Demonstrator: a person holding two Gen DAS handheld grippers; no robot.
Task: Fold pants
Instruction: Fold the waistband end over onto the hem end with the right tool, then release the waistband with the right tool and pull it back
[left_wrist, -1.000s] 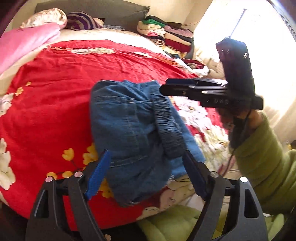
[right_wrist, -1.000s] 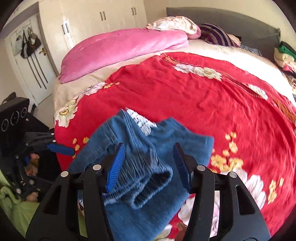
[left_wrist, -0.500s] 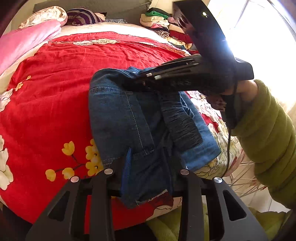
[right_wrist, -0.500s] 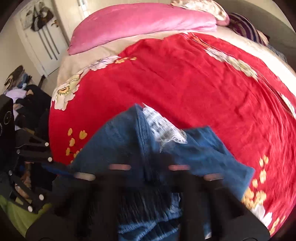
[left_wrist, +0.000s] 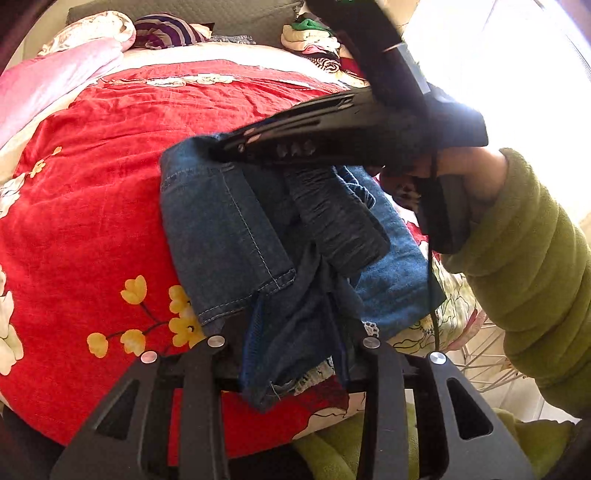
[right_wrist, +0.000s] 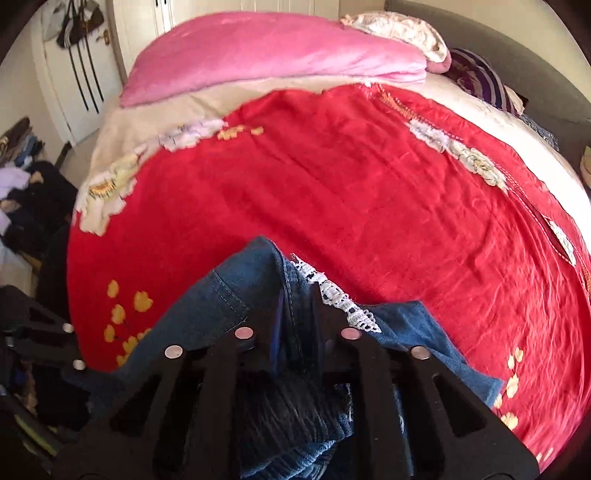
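Blue denim pants (left_wrist: 229, 229) lie bunched and partly folded on the red floral bedspread (left_wrist: 92, 206) near the bed's front edge. My left gripper (left_wrist: 295, 332) is shut on the near end of the pants, cloth bunched between its fingers. My right gripper (right_wrist: 295, 328) is shut on the far fold of the pants (right_wrist: 229, 295), beside a strip of white lace trim (right_wrist: 332, 295). In the left wrist view the right gripper's body (left_wrist: 332, 136) reaches across above the pants, held by a hand in a green sleeve (left_wrist: 528, 258).
A pink quilt (right_wrist: 266, 62) and pillows lie at the head of the bed. A stack of folded clothes (left_wrist: 317, 40) sits at the far corner. A clothes pile (right_wrist: 22, 192) lies on the floor to the left. A wire rack (left_wrist: 484, 354) stands by the bed.
Both grippers went from open above the pants to shut on the denim. The right gripper moved across to the far fold; the left came down onto the near end.
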